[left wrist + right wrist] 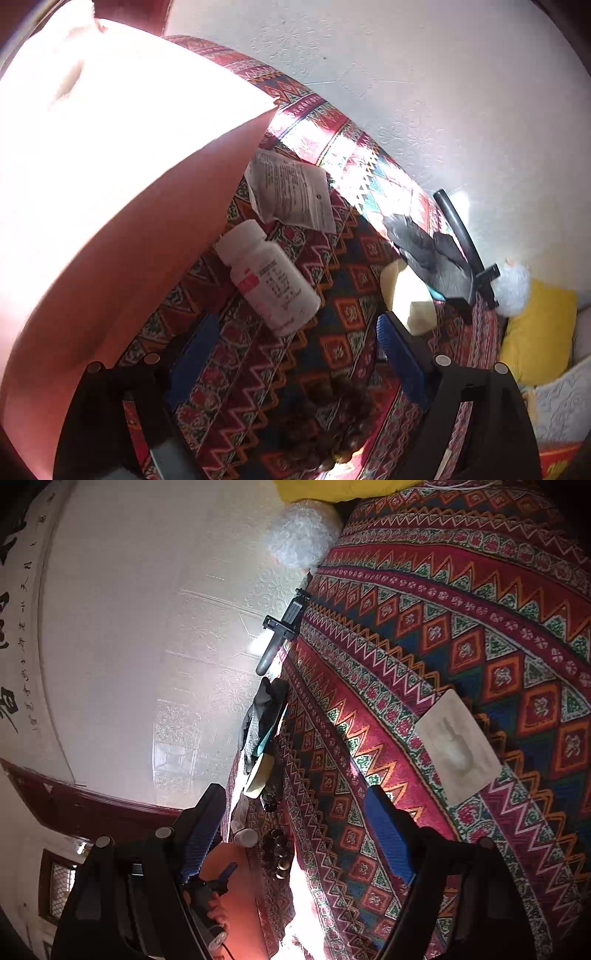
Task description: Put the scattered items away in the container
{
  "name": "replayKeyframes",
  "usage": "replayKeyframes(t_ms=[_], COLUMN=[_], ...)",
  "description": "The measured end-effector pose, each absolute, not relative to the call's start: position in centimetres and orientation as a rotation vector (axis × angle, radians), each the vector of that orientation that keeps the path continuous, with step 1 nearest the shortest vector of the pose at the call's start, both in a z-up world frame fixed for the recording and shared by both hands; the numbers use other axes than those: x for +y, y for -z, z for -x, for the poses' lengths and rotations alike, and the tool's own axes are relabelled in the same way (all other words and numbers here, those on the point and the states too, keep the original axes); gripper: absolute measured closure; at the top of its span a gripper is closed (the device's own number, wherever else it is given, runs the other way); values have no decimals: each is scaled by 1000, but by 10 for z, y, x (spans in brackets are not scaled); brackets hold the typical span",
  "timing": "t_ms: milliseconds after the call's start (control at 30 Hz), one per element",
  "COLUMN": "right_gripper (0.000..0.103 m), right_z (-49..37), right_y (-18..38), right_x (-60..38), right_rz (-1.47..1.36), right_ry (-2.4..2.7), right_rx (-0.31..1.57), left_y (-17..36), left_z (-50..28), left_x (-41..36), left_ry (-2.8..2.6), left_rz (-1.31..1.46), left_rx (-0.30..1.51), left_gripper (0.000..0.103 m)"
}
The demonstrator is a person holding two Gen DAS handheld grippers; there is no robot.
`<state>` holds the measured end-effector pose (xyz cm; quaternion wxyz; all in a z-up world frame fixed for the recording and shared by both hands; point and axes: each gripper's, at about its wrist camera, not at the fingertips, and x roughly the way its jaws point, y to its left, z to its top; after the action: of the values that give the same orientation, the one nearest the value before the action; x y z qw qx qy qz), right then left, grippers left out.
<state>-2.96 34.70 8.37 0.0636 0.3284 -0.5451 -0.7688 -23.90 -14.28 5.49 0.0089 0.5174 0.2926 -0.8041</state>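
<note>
Left gripper (295, 354): ribbed blue pads spread, empty, over woven zigzag-patterned cloth (343, 332). Smooth white plastic bottle (267, 278) lying between crinkled printed sachet (291, 194) and dark bead string (328, 424), beside pink container wall (110, 229). Right gripper (295, 834): spread, empty.

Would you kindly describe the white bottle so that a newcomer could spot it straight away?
Look at the patterned cloth beside the big pink container. Next to the container's edge lies a white bottle on its side. Unlike the flat printed packet just beyond it, it is round, capped, with a red-marked label.
</note>
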Motion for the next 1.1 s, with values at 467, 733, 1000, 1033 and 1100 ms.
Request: replayKeyframes(t_ms=[467,733,1000,1033,1100], right_gripper=[25,39,49,53,66], right_z=[46,72,128,136,149], right_y=[-101,-69,-4,3,4], right_x=[313,176,119,116,111], right_rz=[-1066,-1269,-1434,-1414,-1410], right_ry=[2336,2046,2111,2116,2163], right_rx=[-1404,-1119,-1168,-1214,-1248], left_y=[-58,-192,-206,-204,-199], left_z=[192,40,17,18,21], left_x=[-98,-177,-300,-313,-341], left_ry=[2616,2981,2881,2868,2853], left_rz=[-1792,-1314,-1029,-1035,-1034], left_rx=[631,877,902,930,1008], left_gripper=[63,63,63,63,63])
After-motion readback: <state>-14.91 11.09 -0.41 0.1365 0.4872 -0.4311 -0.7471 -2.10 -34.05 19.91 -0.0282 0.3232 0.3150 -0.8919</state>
